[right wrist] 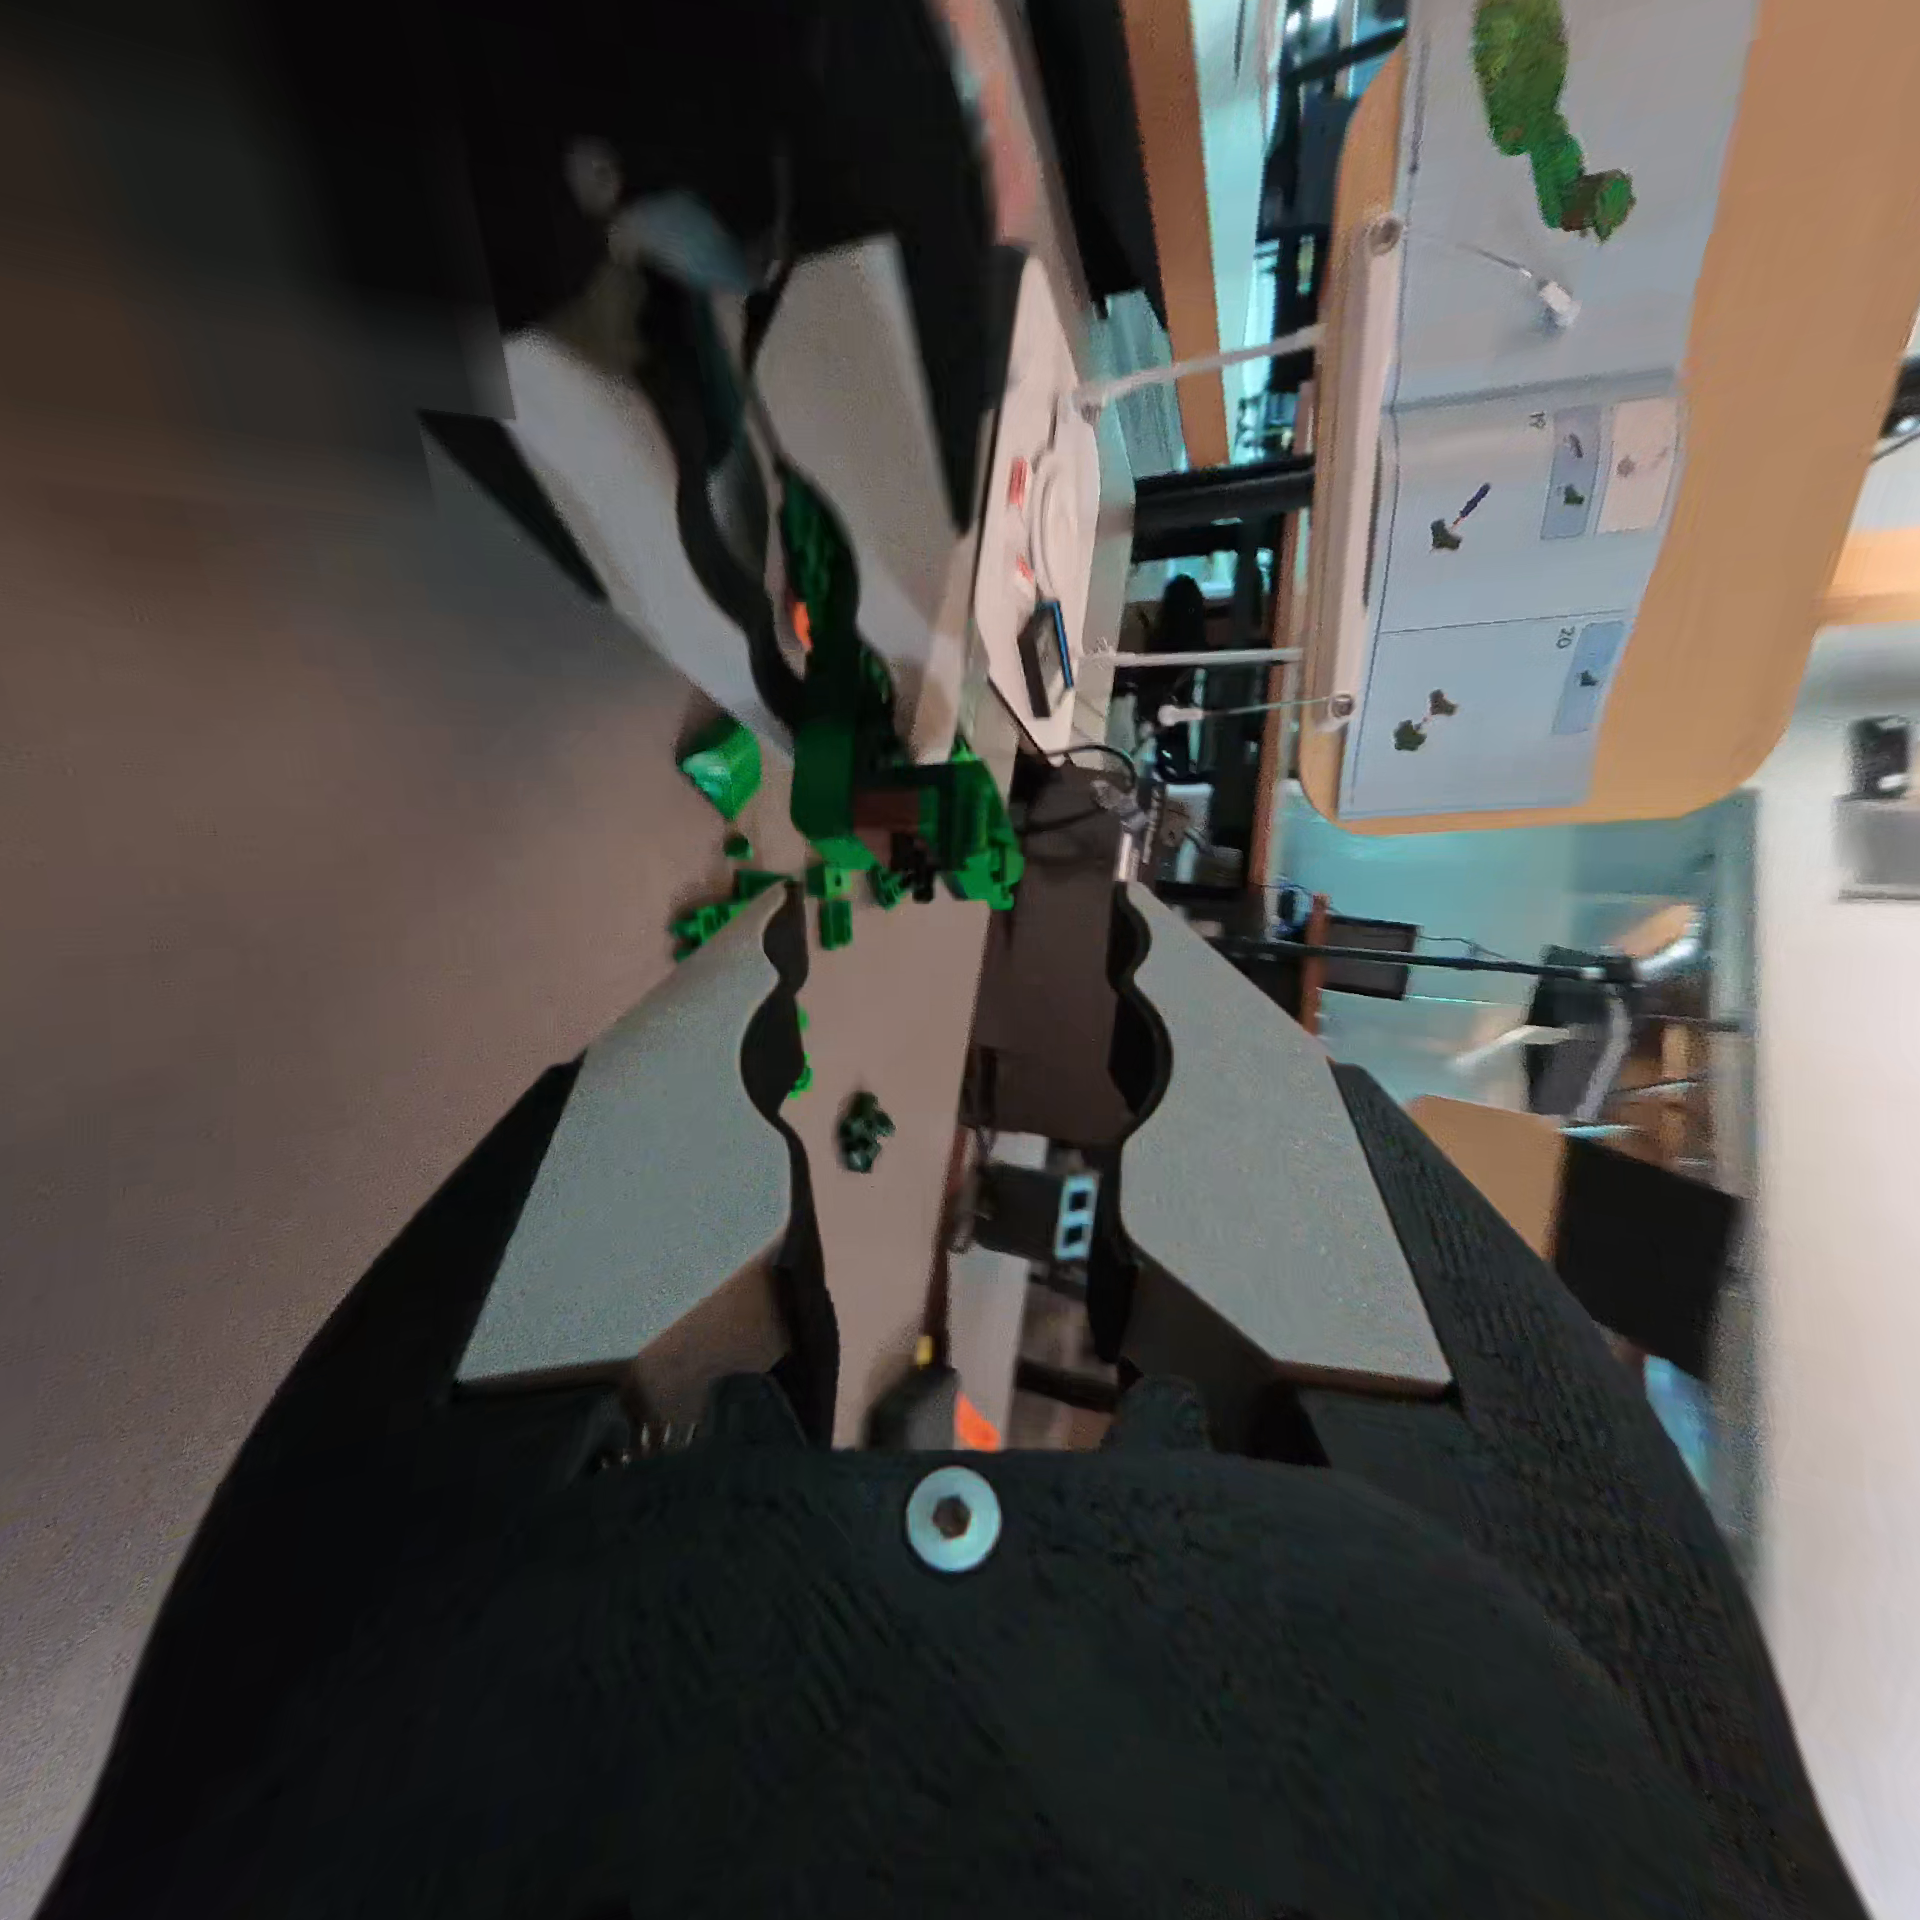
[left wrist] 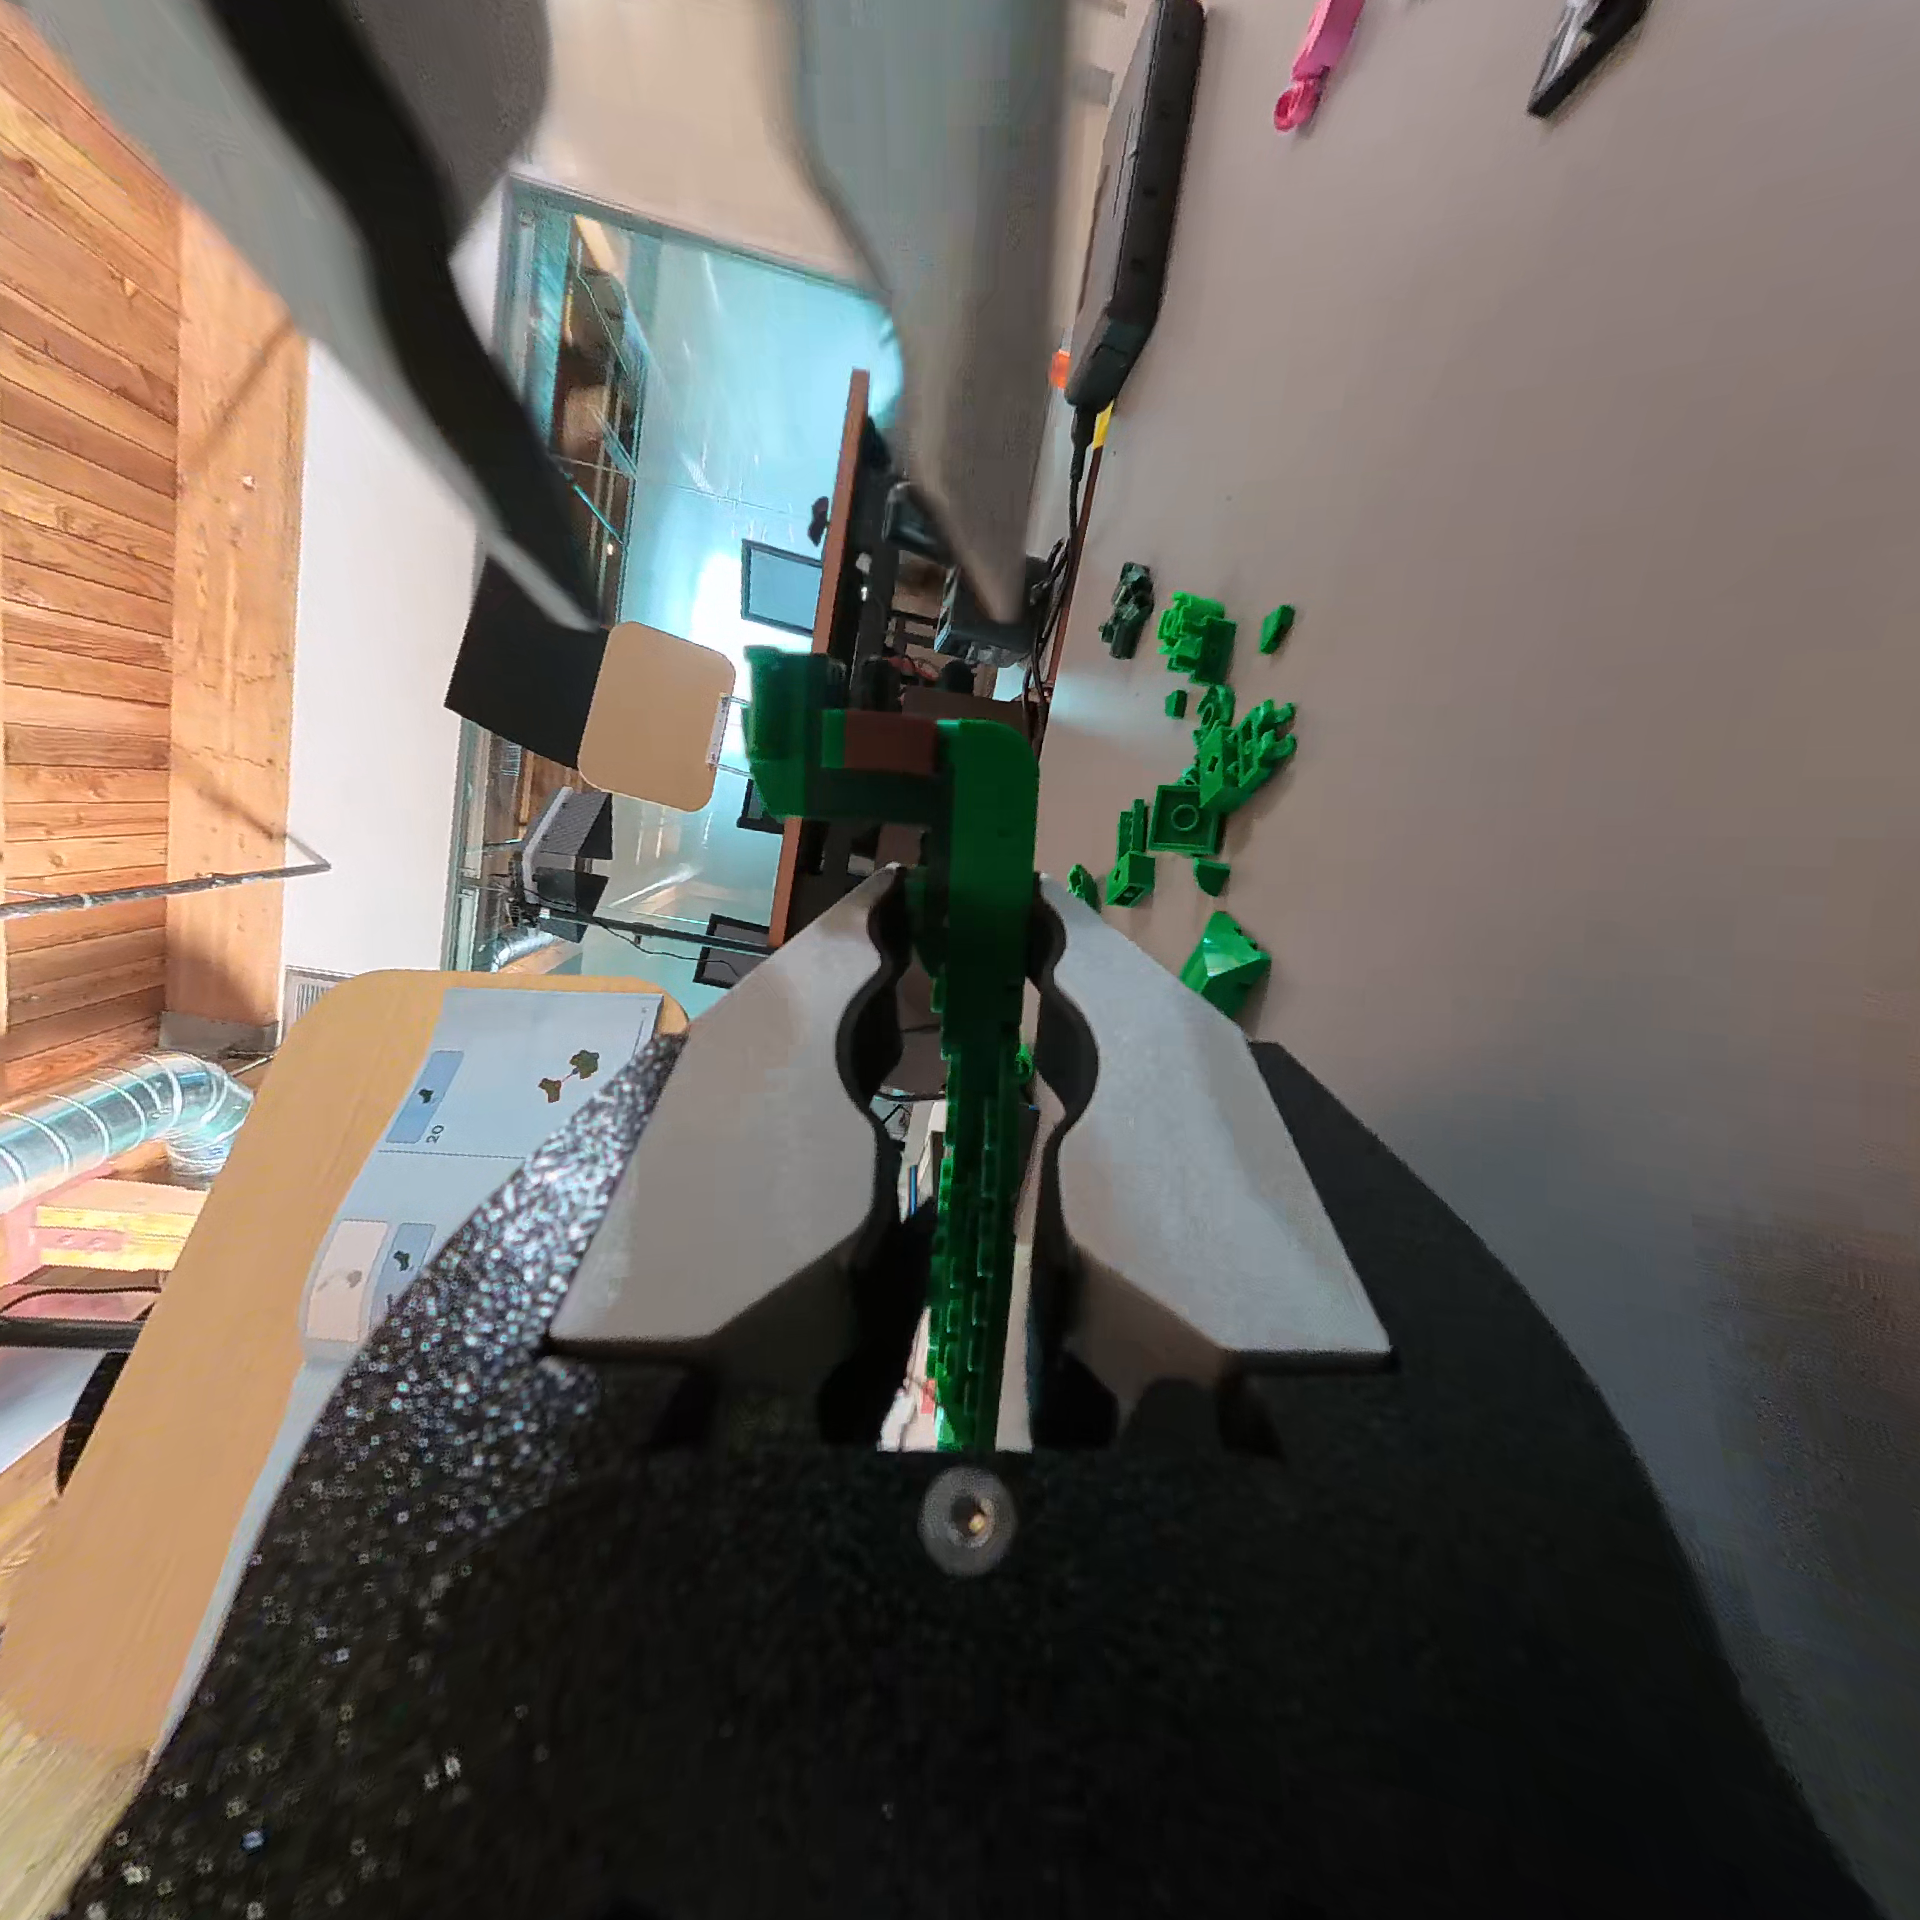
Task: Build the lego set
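Lego build (left wrist: 977, 935) clamped edge-on in left tool (left wrist: 971, 904), lifted off table (left wrist: 1558, 623) probably to present its brown end, right tool (right wrist: 951, 935) open and empty near loose green pieces (left wrist: 1205, 769).

Your table (left wrist: 1558, 520) is a plain grey-beige top. Loose green bricks (left wrist: 1205, 769) lie scattered on it in a cluster, with one larger green sloped piece (left wrist: 1226, 961) just beside them. Farther along you have a dark flat device (left wrist: 1138, 197) and a pink tool (left wrist: 1314, 62).
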